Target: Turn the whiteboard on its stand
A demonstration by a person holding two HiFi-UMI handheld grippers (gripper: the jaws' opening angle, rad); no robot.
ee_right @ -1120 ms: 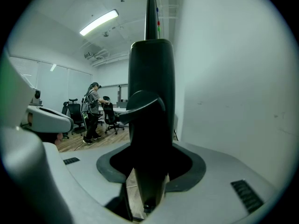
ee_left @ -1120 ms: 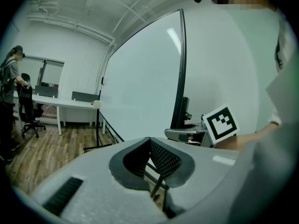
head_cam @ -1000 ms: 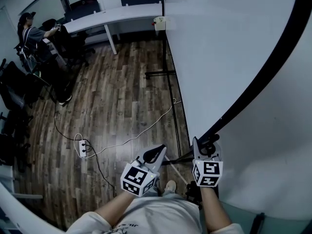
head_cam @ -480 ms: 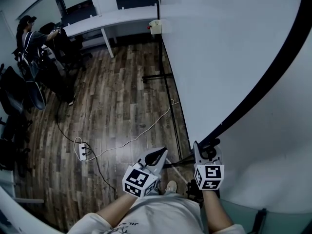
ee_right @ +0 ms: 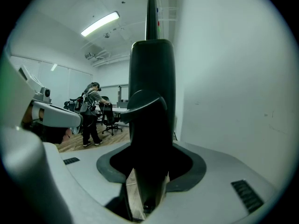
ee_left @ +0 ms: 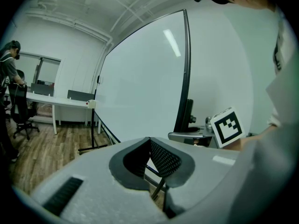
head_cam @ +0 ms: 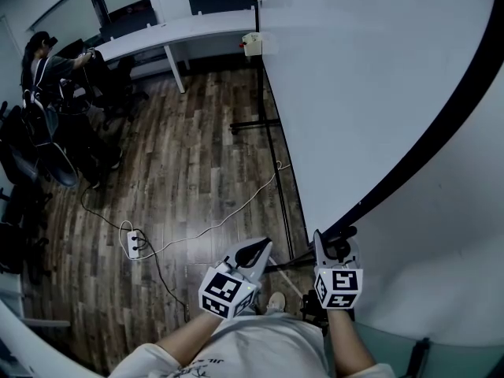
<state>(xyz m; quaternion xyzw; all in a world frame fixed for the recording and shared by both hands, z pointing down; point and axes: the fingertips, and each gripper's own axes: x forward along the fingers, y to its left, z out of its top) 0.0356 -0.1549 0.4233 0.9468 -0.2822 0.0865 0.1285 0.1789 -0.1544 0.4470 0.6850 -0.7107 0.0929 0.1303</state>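
Lg whiteboard [head_cam: 362, 77], blk frame, upright on blk stand [head_cam: 252, 122].

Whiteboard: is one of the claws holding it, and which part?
Yes. The right claw is clamped on the whiteboard by its black edge frame. The left claw is shut and holds nothing.

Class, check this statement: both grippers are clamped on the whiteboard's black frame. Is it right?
No. Only the right gripper is clamped on the black frame of the whiteboard. The left gripper view shows the left gripper with its fingers closed together on nothing, away from the frame.
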